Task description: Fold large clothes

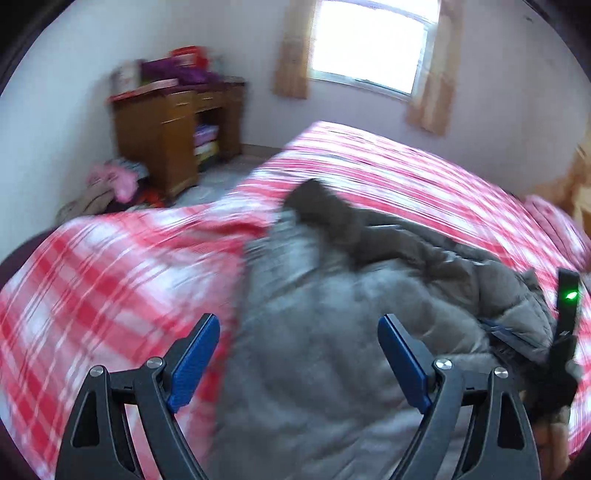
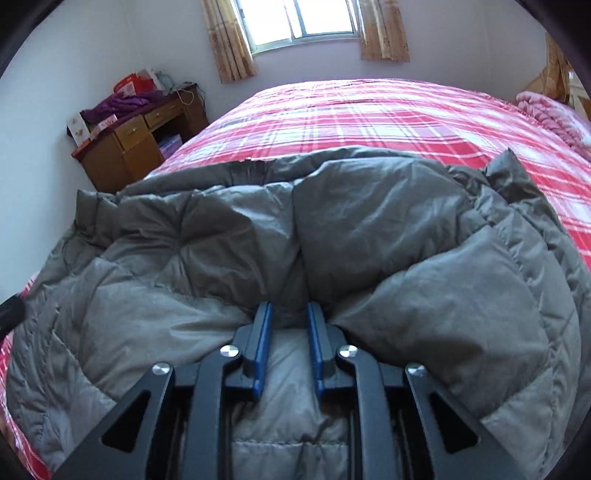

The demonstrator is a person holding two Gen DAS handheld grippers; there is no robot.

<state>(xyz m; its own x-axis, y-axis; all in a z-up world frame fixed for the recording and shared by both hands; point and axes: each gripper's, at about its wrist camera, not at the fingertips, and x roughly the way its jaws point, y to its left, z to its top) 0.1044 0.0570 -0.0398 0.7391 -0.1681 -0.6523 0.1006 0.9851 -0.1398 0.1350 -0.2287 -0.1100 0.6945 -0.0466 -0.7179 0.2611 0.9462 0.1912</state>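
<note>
A large grey padded jacket (image 2: 369, 229) lies bunched on a bed with a red and white plaid cover (image 2: 369, 114). My right gripper (image 2: 289, 314) is shut on a fold of the jacket's edge, with puffy fabric bulging on both sides of the blue pads. In the left wrist view the jacket (image 1: 325, 314) is blurred by motion, with a darker sleeve (image 1: 332, 218) lying across it. My left gripper (image 1: 297, 328) is open and empty just above the jacket's left side. The right gripper's body shows at the right edge (image 1: 565, 332) with a green light.
A wooden desk (image 1: 166, 136) with boxes and purple cloth on top stands by the wall left of the bed. A pile of pink and beige clothes (image 1: 107, 188) lies on the floor near it. A curtained window (image 2: 299, 22) is behind the bed. A pink blanket (image 2: 546, 110) lies far right.
</note>
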